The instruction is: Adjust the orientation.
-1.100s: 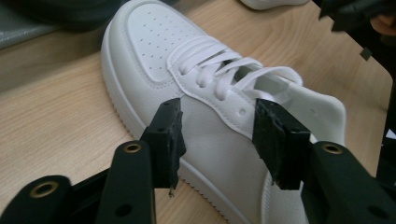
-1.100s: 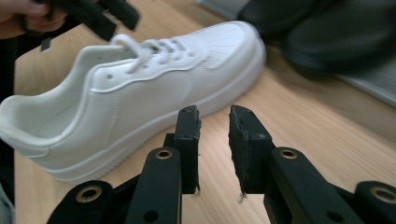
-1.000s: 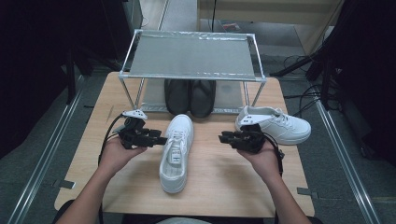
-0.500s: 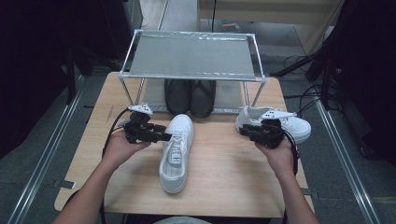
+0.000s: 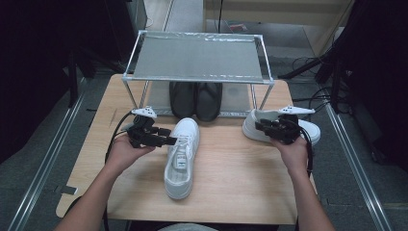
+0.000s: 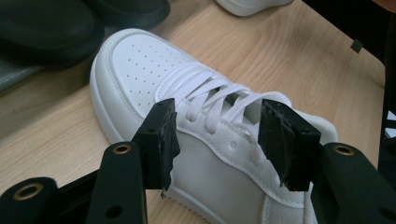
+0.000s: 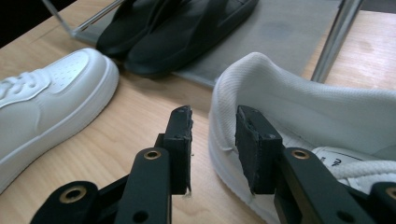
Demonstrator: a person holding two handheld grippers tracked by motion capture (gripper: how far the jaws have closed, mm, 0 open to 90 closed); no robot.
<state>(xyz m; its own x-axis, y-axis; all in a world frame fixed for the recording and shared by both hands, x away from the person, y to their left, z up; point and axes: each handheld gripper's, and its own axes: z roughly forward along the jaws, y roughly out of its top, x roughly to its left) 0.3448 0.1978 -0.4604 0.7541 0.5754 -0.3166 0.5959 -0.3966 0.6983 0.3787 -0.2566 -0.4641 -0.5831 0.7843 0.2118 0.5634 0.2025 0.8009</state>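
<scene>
my table (image 5: 231, 192): pale matt wood | white sneaker (image 6: 154, 88): smooth perforated leather-look | my pads (image 6: 161, 140): rough black | rack (image 5: 197, 57): metal frame

black shoes (image 5: 195, 98) half hidden under rack (image 5: 198, 57)

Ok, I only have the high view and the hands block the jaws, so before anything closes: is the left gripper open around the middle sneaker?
Observer: Yes. In the left gripper view the left gripper is open, with its jaws on either side of the laces of the middle sneaker, not clamped on it.
Operator: And the right one, at the other white sneaker?
Observer: The right gripper is open too, with a narrower gap. The heel rim of the right sneaker sits at that gap. I cannot tell whether a jaw touches it.
Operator: Anything close beyond that heel?
Observer: The black shoes lie on the lower shelf, apart from the heel.
</scene>
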